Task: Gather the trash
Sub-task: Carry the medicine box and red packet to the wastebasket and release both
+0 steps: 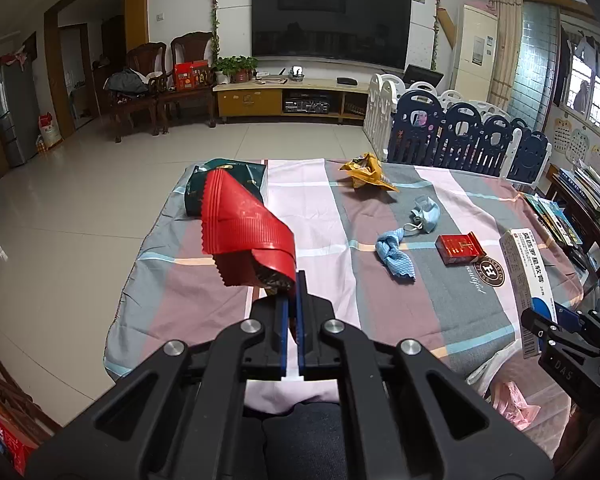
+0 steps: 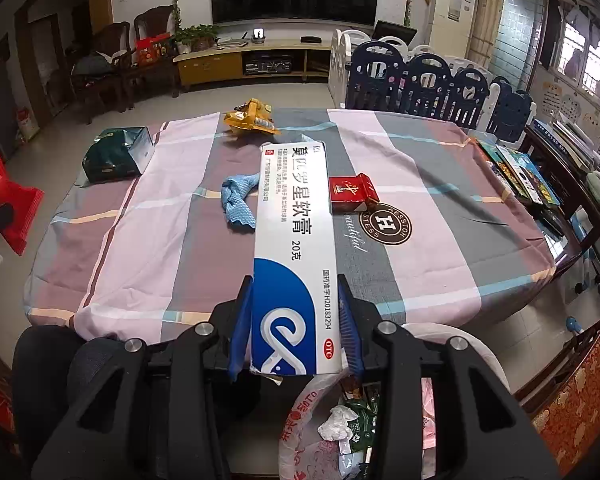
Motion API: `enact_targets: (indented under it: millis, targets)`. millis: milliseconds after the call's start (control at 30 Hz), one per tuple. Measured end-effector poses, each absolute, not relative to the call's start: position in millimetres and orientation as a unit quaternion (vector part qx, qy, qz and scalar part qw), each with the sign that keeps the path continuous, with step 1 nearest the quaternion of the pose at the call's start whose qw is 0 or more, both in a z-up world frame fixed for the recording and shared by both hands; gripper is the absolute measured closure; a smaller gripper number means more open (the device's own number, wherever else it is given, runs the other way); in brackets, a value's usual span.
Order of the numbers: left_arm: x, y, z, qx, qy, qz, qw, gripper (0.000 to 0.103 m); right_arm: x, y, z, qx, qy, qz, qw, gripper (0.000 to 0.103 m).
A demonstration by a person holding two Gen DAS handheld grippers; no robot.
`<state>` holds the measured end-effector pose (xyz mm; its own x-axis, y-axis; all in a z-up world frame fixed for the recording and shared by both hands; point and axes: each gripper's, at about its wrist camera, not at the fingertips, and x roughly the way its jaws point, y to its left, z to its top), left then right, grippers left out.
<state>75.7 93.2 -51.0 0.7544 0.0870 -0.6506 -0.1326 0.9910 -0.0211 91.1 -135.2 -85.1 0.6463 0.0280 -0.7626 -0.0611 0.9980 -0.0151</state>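
Left wrist: fingers (image 1: 294, 280) down-tilted, pinching wrapper (image 1: 244, 228)

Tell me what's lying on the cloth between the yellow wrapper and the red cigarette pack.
In the left wrist view, a crumpled blue face mask lies between the yellow wrapper and the red cigarette pack. In the right wrist view, the held ointment box hides it.

A table (image 2: 440, 240) draped in a striped pink, grey and mauve cloth bears scattered litter: a dark green bag (image 2: 116, 154) at its far left, a crumpled yellow wrapper (image 2: 252, 118) at the far edge, a blue face mask (image 1: 422, 216), a blue cloth (image 2: 238, 200) and a red cigarette pack (image 2: 352, 192) near the middle.
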Motion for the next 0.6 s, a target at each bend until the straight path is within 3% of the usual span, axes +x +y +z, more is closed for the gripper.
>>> enact_targets:
  millis: [600]
  targets:
    - [77.0,91.5,-56.0,-0.029,0.348,0.058,0.935,0.099,89.5,-136.9,-90.7,-0.015,0.424,0.025,0.905,0.063]
